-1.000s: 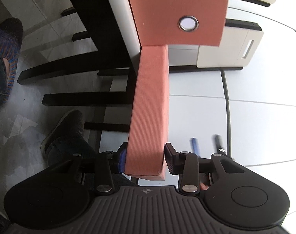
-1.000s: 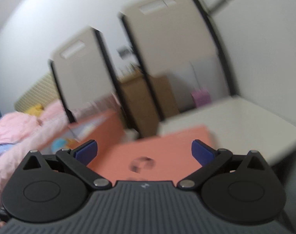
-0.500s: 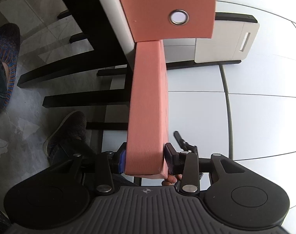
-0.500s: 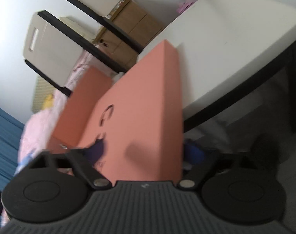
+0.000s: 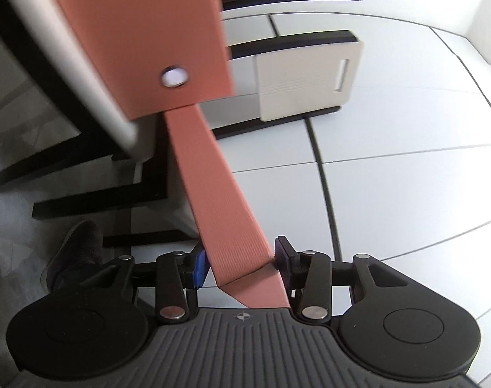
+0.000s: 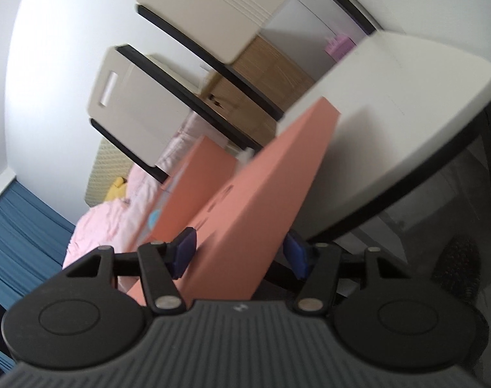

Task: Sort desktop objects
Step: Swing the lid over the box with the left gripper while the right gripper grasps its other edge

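Note:
A salmon-pink box (image 5: 226,213) with a round metal eyelet (image 5: 173,77) is held by both grippers at the edge of a white table (image 6: 391,123). My left gripper (image 5: 240,266) is shut on the box's narrow ribbed wall. My right gripper (image 6: 242,252) is closed on another wall of the same box (image 6: 258,194), its blue pads against both sides. A second pink panel (image 6: 197,181) stands behind it. The box tilts over the table edge.
Two cream chair backs with black frames (image 6: 142,103) stand beyond the table. A wooden cabinet (image 6: 261,77) and pink bedding (image 6: 109,220) lie behind. Black table legs (image 5: 84,190), a dark shoe (image 5: 74,252) and grey floor tiles show below.
The right gripper has come down from free air and closed on the pink box. The left gripper has kept its hold while the box has tilted and shifted to the right.

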{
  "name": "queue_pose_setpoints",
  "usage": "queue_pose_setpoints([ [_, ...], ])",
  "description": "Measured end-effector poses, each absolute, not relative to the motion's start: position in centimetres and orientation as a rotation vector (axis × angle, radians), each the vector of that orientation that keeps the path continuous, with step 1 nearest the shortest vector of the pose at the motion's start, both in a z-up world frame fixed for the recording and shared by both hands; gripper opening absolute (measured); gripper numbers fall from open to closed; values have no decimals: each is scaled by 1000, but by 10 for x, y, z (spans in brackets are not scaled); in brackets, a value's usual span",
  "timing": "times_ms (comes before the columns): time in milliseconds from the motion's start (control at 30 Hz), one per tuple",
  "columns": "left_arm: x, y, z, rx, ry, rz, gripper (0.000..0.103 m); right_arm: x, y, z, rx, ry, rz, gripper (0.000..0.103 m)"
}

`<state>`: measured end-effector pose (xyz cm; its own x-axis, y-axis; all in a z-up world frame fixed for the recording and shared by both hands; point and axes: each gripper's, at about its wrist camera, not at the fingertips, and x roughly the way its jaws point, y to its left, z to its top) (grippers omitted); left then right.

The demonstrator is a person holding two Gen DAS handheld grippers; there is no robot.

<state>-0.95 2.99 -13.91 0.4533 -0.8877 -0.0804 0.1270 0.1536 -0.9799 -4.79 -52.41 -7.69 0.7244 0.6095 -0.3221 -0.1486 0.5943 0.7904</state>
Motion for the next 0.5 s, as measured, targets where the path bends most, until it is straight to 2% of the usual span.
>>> queue_pose_setpoints([
  [233,-21,36,-94,-1145,705,-898,48,-74,-520,-34,820,534,477,61],
  [500,-8,84,-41,-1121,516,-865,49,-46,-476,34,748,465,533,61],
])
